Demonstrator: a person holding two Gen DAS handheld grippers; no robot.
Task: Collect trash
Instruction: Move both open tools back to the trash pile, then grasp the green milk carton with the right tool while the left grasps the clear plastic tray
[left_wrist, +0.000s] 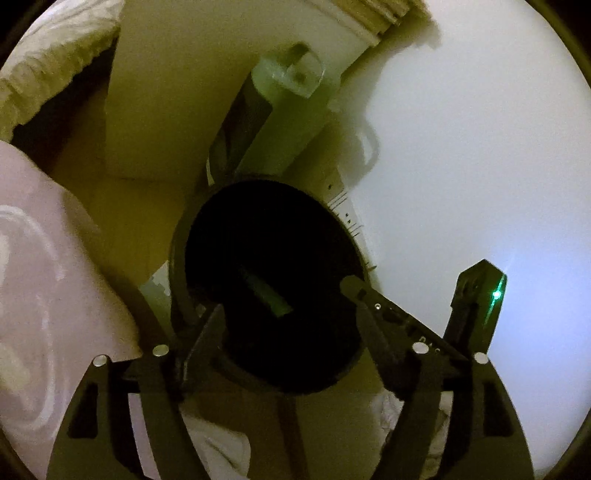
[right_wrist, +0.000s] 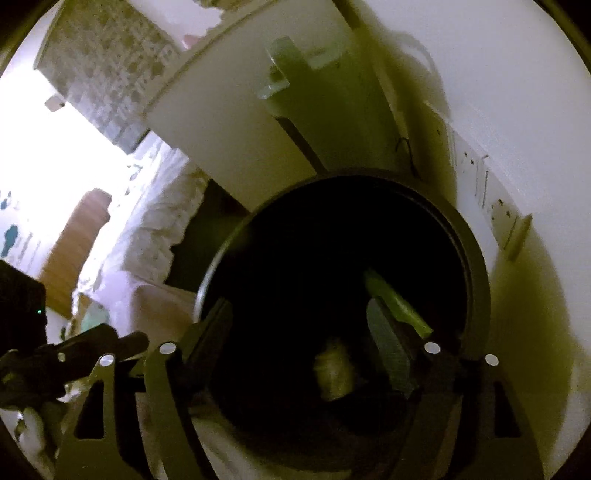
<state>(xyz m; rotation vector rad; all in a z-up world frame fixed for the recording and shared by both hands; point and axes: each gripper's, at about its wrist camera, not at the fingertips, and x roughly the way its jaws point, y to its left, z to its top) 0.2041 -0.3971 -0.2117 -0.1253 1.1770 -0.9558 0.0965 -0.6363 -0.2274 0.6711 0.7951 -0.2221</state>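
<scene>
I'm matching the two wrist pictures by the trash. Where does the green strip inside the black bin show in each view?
Left wrist: the green strip lies dim, low in the middle, inside the black bin, between the open left tongs.
Right wrist: it sits right of centre, beside a tong finger.
Shared landmark: the bin's round rim.

Both grippers hang over the mouth of a round bin (right_wrist: 476, 258), jaws spread with nothing between them. Inside the bin, a crumpled wad (right_wrist: 334, 371) lies between the right gripper (right_wrist: 299, 325) fingers and a flat strip (right_wrist: 399, 308) just beyond its right finger. The left gripper (left_wrist: 282, 299) stands left of the right one. A wall (left_wrist: 480, 147) rises to the right, bedding (right_wrist: 155, 236) to the left.
</scene>
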